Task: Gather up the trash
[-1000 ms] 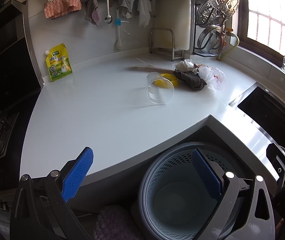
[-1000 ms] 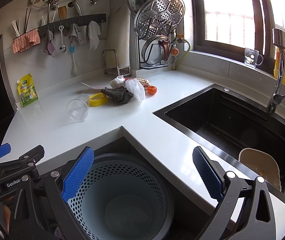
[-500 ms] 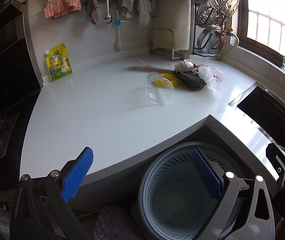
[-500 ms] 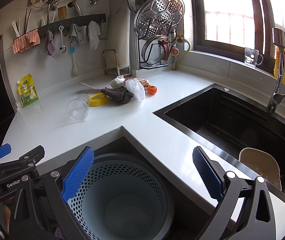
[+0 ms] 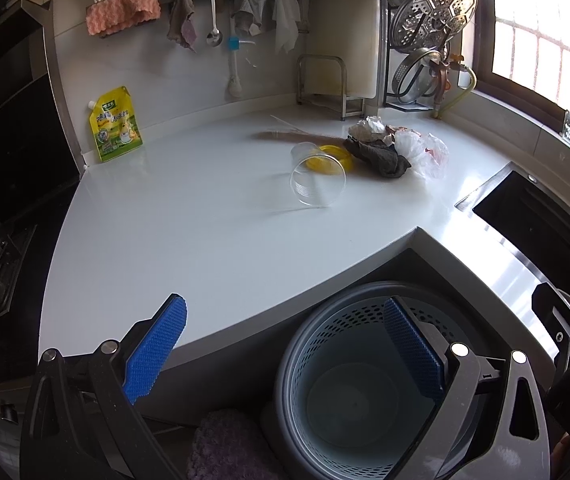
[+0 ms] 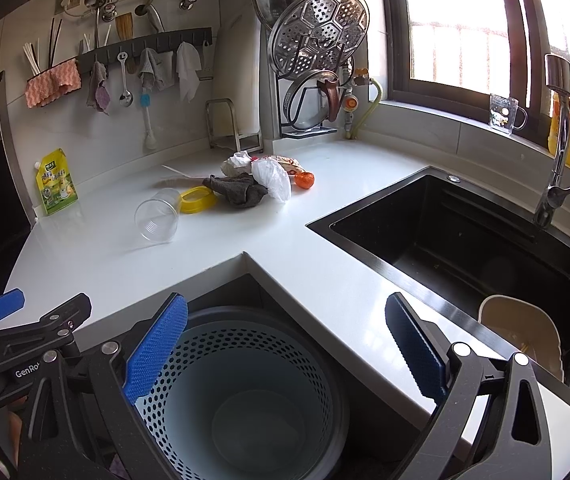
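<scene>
**Trash heaped on the worktop, bin below stands bare**

At the far left a yellow-green printed refill pouch (image 5: 115, 130) leans against the tiled wall. On the white glossy countertop (image 5: 189, 220) a clear ribbed plastic cup (image 6: 157, 221) lies on its side, nothing in it, mouth turned toward the cameras. Just behind it sits a yellow plastic ring lid (image 6: 197, 199), touching a crumpled dark grey cloth (image 6: 239, 194). Next come a crumpled white paper wad (image 6: 237, 163), a thin white plastic bag (image 6: 273, 179) and a small round orange piece (image 6: 304, 180), all bunched together. Right of the heap, the black rectangular sink (image 6: 465, 236) holds a beige plastic tub (image 6: 521, 332) near its front edge.

Below the counter's inner corner, the round grey perforated waste basket (image 6: 245, 392) shows a smooth pale floor with nothing inside. The left gripper (image 5: 285, 348) and the right gripper (image 6: 285, 348) both hang above it, blue textured pads spread wide, pinching nothing.
</scene>
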